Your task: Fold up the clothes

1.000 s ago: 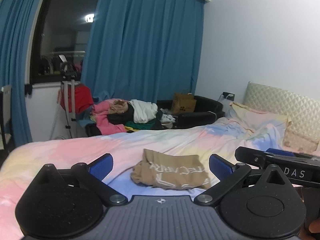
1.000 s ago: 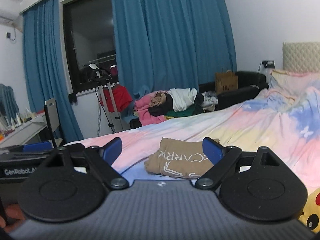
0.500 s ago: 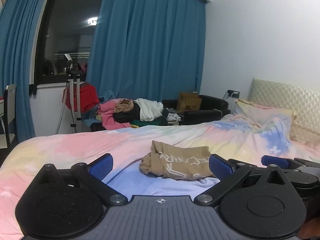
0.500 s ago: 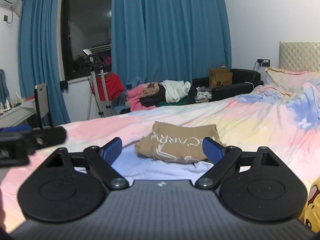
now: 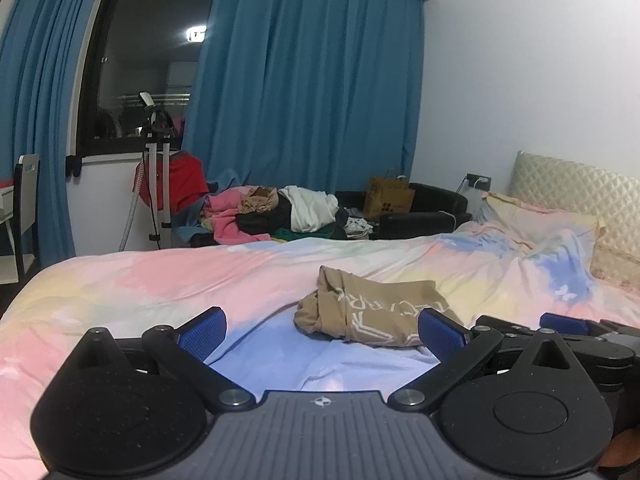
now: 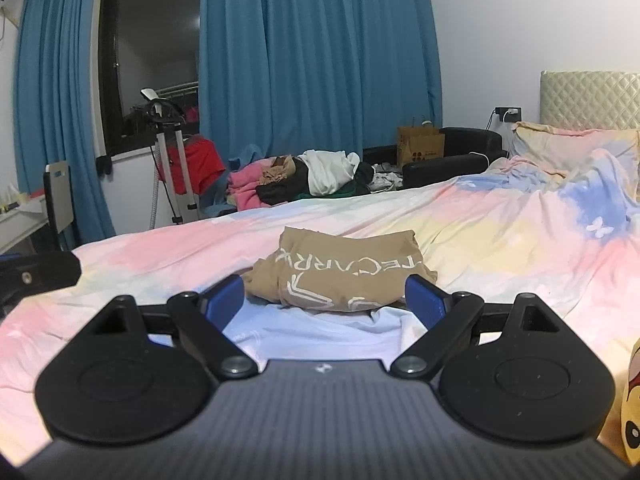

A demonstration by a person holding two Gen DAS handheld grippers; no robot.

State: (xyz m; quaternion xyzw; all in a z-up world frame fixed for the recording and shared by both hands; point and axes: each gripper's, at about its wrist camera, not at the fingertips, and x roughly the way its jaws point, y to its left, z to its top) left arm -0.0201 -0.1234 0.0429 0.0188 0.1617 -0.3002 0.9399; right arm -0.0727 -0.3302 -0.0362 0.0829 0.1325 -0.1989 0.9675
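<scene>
A tan garment with white lettering (image 5: 376,312) lies folded in a bundle on the pastel bedspread (image 5: 160,280); it also shows in the right wrist view (image 6: 340,272). My left gripper (image 5: 322,330) is open and empty, low over the bed, just short of the garment. My right gripper (image 6: 324,300) is open and empty, its blue pads on either side of the garment's near edge, not touching. The right gripper's body shows in the left wrist view (image 5: 560,332).
A heap of mixed clothes (image 5: 280,212) lies on a black sofa (image 5: 424,216) beyond the bed, with a paper bag (image 5: 390,198). Blue curtains (image 5: 300,80), a window, a stand with red cloth (image 5: 160,176), pillows and headboard (image 5: 580,184) at right.
Both grippers have dropped lower and moved nearer the tan garment. Both have stayed open.
</scene>
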